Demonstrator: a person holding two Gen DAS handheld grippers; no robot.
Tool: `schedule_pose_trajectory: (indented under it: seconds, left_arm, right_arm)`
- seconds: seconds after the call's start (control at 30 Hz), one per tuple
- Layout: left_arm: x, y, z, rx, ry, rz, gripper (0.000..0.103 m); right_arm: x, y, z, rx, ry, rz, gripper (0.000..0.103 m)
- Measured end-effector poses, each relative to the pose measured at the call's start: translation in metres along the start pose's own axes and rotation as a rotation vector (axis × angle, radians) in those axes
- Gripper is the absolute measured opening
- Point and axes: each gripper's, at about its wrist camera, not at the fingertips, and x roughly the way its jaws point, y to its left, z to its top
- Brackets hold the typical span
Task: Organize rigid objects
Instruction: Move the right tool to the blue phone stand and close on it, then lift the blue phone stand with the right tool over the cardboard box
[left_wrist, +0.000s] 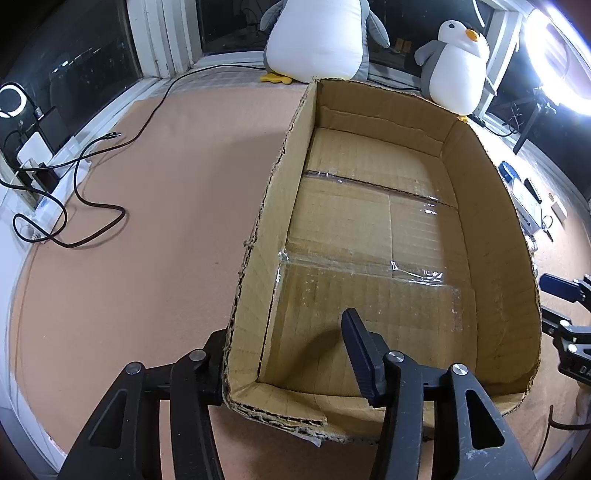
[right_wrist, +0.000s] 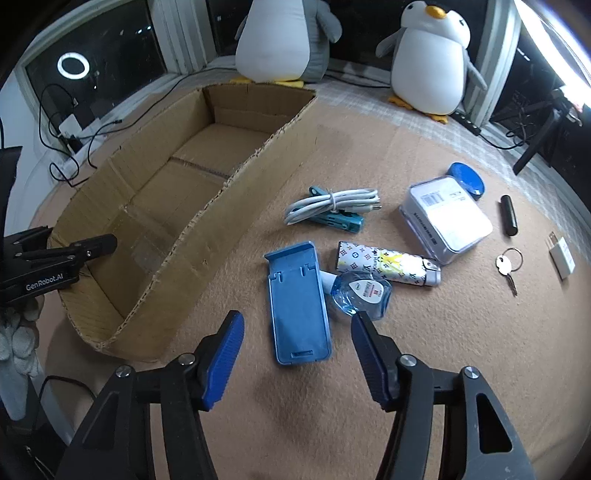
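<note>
the blue phone stand (right_wrist: 298, 306) lies flat on the table (right_wrist: 424, 369), just ahead of the right tongs (right_wrist: 297, 356) and lined up with the gap between their blue-padded jaws, which stand wide apart and empty. it looks like light, stiff, smooth plastic, so it should not flex but may skate on the felt-like cover; its long side edges seem the fair place to pinch, near the close end. touching its right edge is a small clear sanitizer bottle (right_wrist: 360, 293), slippery and rounded, with a patterned lighter (right_wrist: 388, 264) just beyond. a coiled white cable (right_wrist: 332, 205) over a teal clip, a boxed item (right_wrist: 445, 218) and a key (right_wrist: 506, 267) lie farther off. the cardboard box (right_wrist: 236, 184) sits to the left, nothing in it. the left tongs (left_wrist: 286, 356) straddle the box's near left corner, one jaw outside the wall and one inside, spread apart; whether they touch the cardboard i cannot tell.
</note>
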Motion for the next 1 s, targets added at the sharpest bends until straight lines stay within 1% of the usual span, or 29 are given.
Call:
schedule_pose_trajectory:
  seconds: [0.17, 0.27, 0.43, 0.47, 0.53, 0.57, 0.6, 0.83, 1.0]
  left_arm:
    - [0.002, 0.002, 0.0, -0.008, 0.0, -0.007, 0.053]
    - [0.002, 0.002, -0.001, -0.013, -0.002, -0.01, 0.053]
    - [0.002, 0.004, 0.0, -0.014, -0.004, -0.014, 0.053]
    - [0.002, 0.004, 0.0, -0.015, -0.004, -0.015, 0.053]
    - [0.003, 0.004, 0.0, -0.016, -0.005, -0.017, 0.053]
    - [0.003, 0.005, -0.001, -0.016, -0.006, -0.018, 0.053]
    - [0.003, 0.005, -0.001, -0.017, -0.006, -0.019, 0.053]
    - [0.003, 0.005, -0.001, -0.016, -0.006, -0.018, 0.053]
    - [0.003, 0.005, -0.001, -0.015, -0.006, -0.018, 0.053]
  right_arm:
    - [0.012, 0.005, 0.004, -0.035, 0.057, 0.001, 0.053]
    - [0.019, 0.007, 0.005, -0.047, 0.087, 0.002, 0.047]
    - [0.022, 0.011, 0.007, -0.054, 0.105, -0.003, 0.044]
    - [0.022, 0.011, 0.007, -0.035, 0.109, -0.024, 0.043]
    - [0.022, 0.012, 0.007, -0.04, 0.115, -0.022, 0.04]
    - [0.021, 0.013, 0.007, -0.034, 0.118, -0.025, 0.033]
    - [0.021, 0.013, 0.006, -0.032, 0.122, -0.018, 0.032]
    - [0.015, 0.007, -0.001, 0.024, 0.111, 0.025, 0.032]
    - [0.009, -0.001, -0.011, 0.099, 0.09, 0.089, 0.032]
